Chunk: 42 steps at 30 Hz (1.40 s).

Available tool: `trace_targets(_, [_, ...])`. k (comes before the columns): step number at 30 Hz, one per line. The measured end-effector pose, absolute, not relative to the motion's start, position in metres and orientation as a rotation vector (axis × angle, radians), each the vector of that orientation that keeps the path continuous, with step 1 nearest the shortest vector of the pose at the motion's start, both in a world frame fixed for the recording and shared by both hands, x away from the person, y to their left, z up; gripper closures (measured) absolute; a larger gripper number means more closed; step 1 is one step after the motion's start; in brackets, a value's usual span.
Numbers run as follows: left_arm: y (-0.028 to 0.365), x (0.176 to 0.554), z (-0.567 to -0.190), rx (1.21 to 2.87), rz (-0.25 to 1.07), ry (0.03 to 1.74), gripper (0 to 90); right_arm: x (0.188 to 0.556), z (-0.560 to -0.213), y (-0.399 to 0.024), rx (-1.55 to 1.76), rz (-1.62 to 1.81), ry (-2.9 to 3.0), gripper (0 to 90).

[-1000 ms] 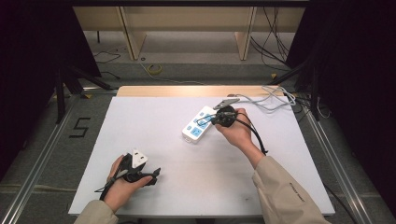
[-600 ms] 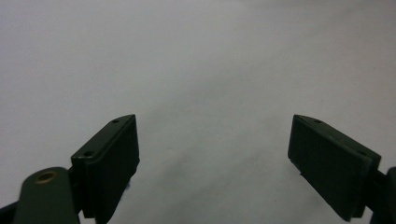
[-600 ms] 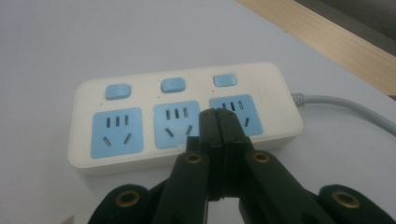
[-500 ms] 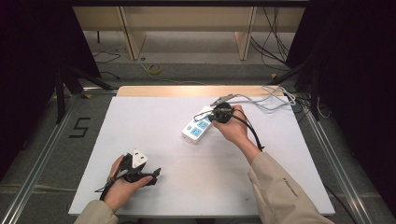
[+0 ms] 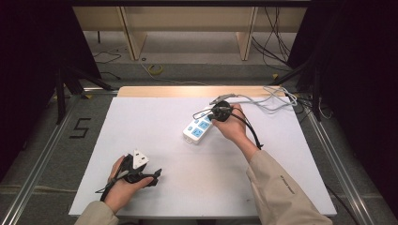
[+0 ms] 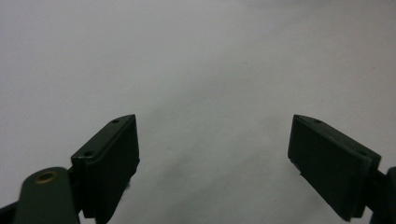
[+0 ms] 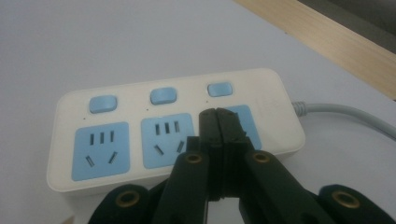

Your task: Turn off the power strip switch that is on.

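Note:
A white power strip (image 5: 197, 130) with three blue sockets and three blue switches (image 7: 140, 140) lies near the middle of the white table. My right gripper (image 5: 212, 114) hovers over its cable end. In the right gripper view its jaws are pressed together, and the right gripper (image 7: 218, 114) is shut with its tips over the third socket and nothing visible between them. My left gripper (image 5: 157, 175) rests low at the front left, held in a hand. In the left gripper view the left gripper (image 6: 212, 140) stands wide open over bare table.
The strip's grey cable (image 5: 267, 96) runs to the back right corner and loops there; it also leaves the strip's end as the cable (image 7: 345, 114). A wooden edge (image 5: 187, 91) borders the table's far side. Dark stands flank both sides.
My right gripper has shifted slightly over the power strip's far end, staying shut. The left gripper and the strip have not moved.

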<state>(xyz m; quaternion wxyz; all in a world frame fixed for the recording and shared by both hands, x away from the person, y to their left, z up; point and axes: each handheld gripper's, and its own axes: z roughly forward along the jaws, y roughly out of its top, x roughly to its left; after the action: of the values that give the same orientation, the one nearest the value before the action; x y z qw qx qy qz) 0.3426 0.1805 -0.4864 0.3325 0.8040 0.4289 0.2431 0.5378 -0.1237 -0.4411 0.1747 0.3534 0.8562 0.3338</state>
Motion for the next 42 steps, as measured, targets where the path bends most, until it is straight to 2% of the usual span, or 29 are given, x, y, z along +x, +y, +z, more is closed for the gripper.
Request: trace_targets(42, [0.181,0.343,-0.487,2.101,0.631,1.116,16.4,0.571,-0.45,-0.101,1.037,0.927,2.442,90.0])
